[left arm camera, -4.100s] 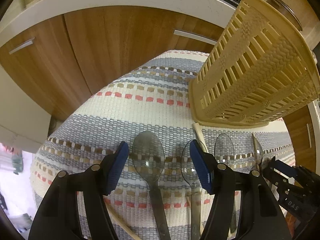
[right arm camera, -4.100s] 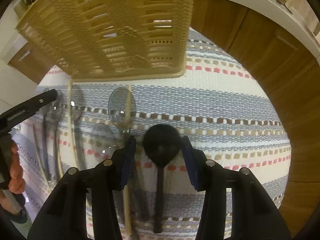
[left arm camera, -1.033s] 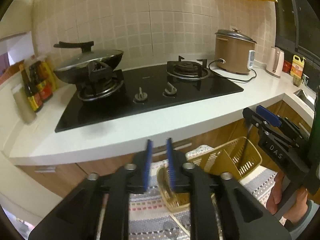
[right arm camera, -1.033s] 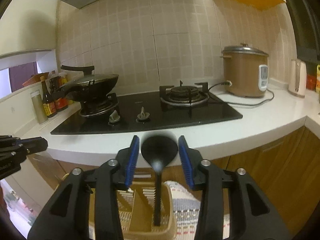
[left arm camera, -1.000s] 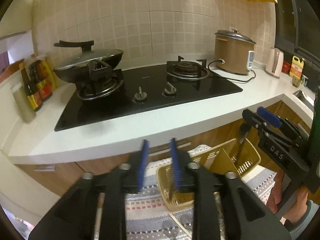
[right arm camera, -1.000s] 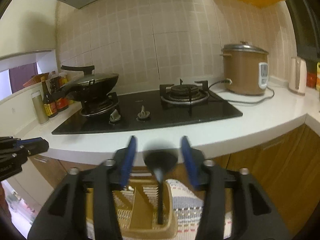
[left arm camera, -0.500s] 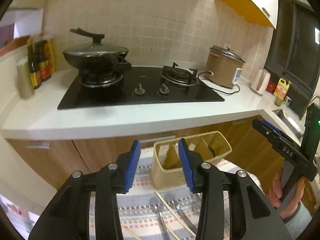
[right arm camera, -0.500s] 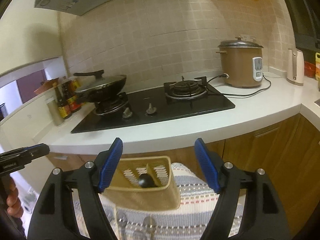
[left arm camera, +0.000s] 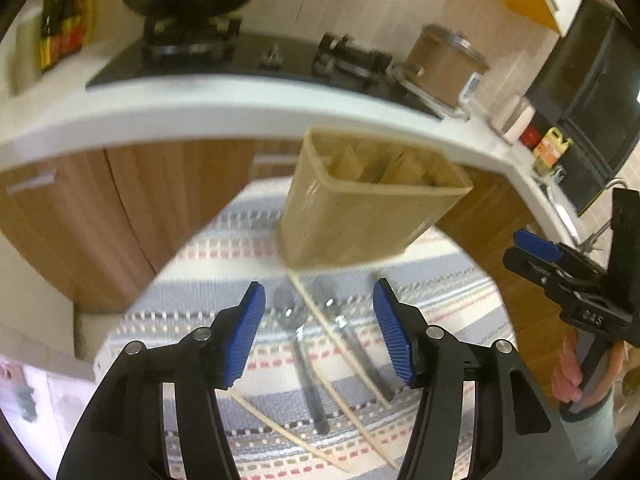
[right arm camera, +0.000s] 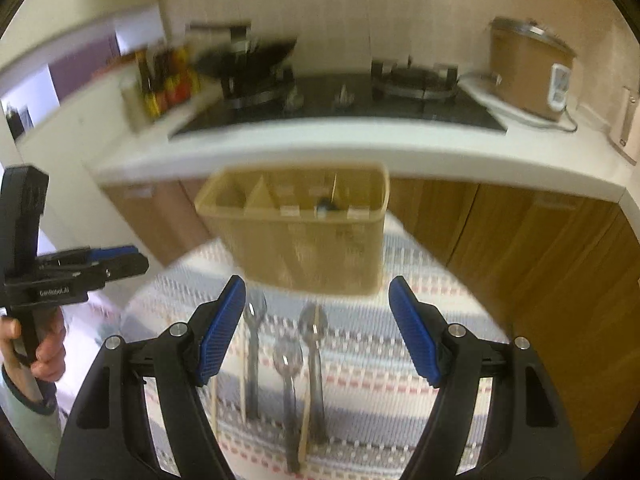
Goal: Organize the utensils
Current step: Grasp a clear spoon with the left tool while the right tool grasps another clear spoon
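Note:
A beige slotted utensil caddy [left arm camera: 360, 216] stands upright on a striped woven mat [left arm camera: 440, 292]; it also shows in the right wrist view [right arm camera: 304, 240], with a black ladle's end [right arm camera: 325, 205] in its right compartment. Metal spoons [right arm camera: 286, 364] and wooden chopsticks [left arm camera: 332, 336] lie on the mat in front of it. My left gripper [left arm camera: 320, 332] is open and empty above the spoons. My right gripper [right arm camera: 318, 332] is open and empty, also above the spoons. Both views are blurred.
Wooden cabinet doors [left arm camera: 132, 200] and a white countertop [right arm camera: 360, 148] rise behind the mat. On the counter are a black hob with a wok [right arm camera: 248, 60], sauce bottles [right arm camera: 168, 84] and a rice cooker [right arm camera: 528, 76].
My right gripper let the black ladle go into the caddy and opened wide. My left gripper opened too. Both have tilted down and moved closer to the mat and the spoons.

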`<state>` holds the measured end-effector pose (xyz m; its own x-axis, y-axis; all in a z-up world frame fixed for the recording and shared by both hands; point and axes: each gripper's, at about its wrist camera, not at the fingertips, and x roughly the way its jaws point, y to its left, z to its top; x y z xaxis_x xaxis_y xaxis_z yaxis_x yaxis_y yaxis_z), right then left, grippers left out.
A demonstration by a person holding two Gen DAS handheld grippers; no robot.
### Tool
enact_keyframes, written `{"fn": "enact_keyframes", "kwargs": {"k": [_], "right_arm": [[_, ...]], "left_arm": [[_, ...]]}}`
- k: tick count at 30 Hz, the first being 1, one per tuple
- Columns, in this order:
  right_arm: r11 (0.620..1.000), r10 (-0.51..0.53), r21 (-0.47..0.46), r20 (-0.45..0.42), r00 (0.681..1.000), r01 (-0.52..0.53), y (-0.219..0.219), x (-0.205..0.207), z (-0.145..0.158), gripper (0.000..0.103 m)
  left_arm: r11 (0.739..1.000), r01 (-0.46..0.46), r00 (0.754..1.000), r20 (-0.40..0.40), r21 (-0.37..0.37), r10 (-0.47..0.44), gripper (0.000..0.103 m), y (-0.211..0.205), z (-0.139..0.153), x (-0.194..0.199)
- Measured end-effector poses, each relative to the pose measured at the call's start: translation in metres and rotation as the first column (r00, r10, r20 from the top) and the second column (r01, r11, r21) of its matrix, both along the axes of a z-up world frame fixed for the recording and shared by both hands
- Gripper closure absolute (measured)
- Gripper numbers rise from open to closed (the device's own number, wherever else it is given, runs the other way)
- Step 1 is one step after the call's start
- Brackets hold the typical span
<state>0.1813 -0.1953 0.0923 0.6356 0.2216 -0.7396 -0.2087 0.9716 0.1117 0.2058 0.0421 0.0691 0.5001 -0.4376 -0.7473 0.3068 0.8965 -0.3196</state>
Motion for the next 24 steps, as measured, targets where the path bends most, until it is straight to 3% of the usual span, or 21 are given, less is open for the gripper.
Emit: {"fn": "enact_keyframes", "kwargs": {"k": [6, 9, 12, 19, 24], "right_arm": [[0.998, 0.024, -0.043, -0.192, 0.981, -0.033, 0.014, 0.015, -0.050, 0.040], [1.000, 0.008, -0.025, -0.255, 0.967, -0.015, 0.013, 0.025, -0.067, 0.050], [0.999, -0.015, 0.029, -0.305, 0.952, 0.025, 0.004, 0.036, -0.079, 0.053], [0.999, -0.020, 0.036, -0.348, 0.937, 0.035, 0.007, 0.049, -0.094, 0.053], [0.999, -0.015, 0.025, -0.366, 0.931, 0.026, 0.011, 0.059, -0.102, 0.053]], "left_arm": [[0.994, 0.024, 0.996, -0.087, 0.103, -0.015, 0.048, -0.011, -0.056, 0.016], [0.990, 0.063, 0.990, -0.136, 0.128, -0.045, 0.048, -0.018, -0.080, 0.027], [0.987, 0.058, 0.989, -0.146, 0.152, -0.036, 0.048, -0.024, -0.090, 0.036], [0.966, 0.085, 0.989, -0.139, 0.243, -0.052, 0.048, -0.049, -0.103, 0.051], [0.963, 0.085, 0.984, -0.172, 0.254, -0.042, 0.052, -0.055, -0.113, 0.064]]}}
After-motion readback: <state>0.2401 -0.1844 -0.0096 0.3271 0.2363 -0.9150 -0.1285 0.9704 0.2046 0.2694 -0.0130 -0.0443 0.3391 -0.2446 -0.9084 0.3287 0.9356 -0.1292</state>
